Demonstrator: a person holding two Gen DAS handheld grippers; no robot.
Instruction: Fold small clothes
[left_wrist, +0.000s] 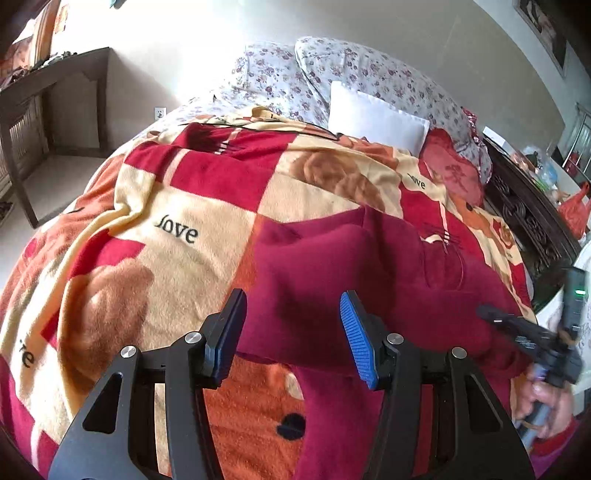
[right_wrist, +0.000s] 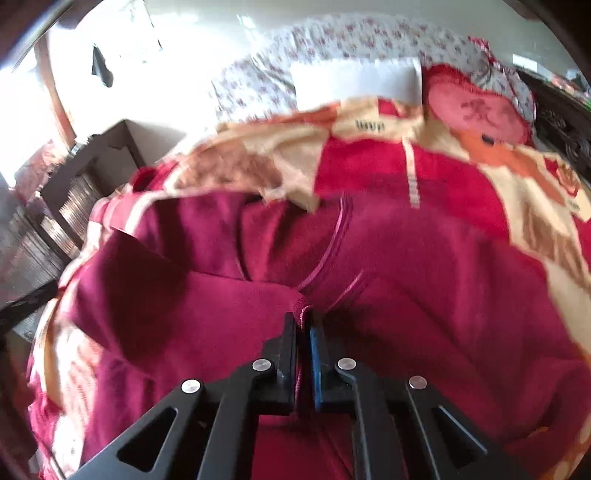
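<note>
One maroon garment lies on the bed's blanket; my left gripper hangs released above it. From the right wrist, my right gripper is clenched on its hem. Soft, limp fleece, I judge; best grasped at edges.

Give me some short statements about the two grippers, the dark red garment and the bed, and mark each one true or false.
1. The right gripper has its fingers closed on an edge of the dark red garment. True.
2. The left gripper is clamped on the garment. False: its fingers stand open above the fabric.
3. The garment lies on a checked blanket printed with "love". True.
4. The white pillow covers the garment. False: it sits far up the bed, near the floral pillows.
</note>
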